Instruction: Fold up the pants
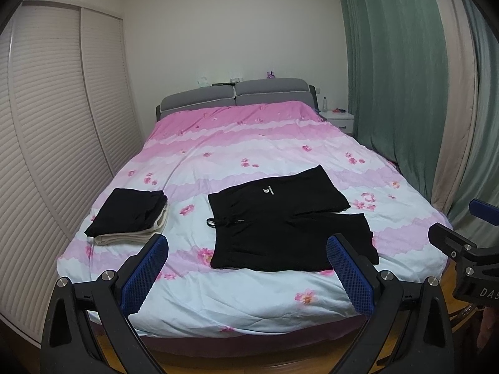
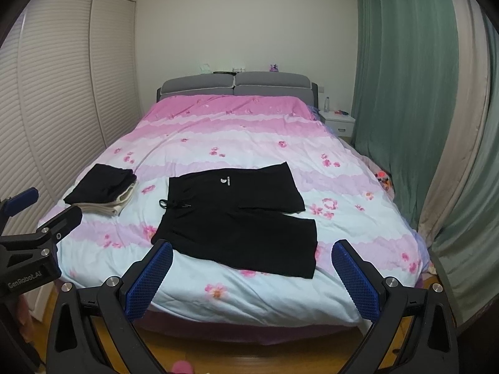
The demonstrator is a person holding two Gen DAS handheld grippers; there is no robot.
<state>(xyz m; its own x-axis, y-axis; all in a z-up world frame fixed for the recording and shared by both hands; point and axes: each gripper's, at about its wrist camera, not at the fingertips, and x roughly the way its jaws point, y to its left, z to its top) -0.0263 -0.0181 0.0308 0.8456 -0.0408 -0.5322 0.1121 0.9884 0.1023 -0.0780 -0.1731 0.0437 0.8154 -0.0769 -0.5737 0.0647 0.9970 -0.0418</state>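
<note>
Black shorts lie spread flat on the bed's pink and white floral quilt, waistband and drawstring to the left, legs to the right. They also show in the right wrist view. My left gripper is open and empty, held at the foot of the bed, short of the shorts. My right gripper is open and empty, likewise short of the near edge of the shorts. Each gripper shows at the edge of the other's view.
A folded stack of black and beige garments sits on the quilt to the left of the shorts. Louvred wardrobe doors stand left, green curtains and a white nightstand right. Wooden floor lies below.
</note>
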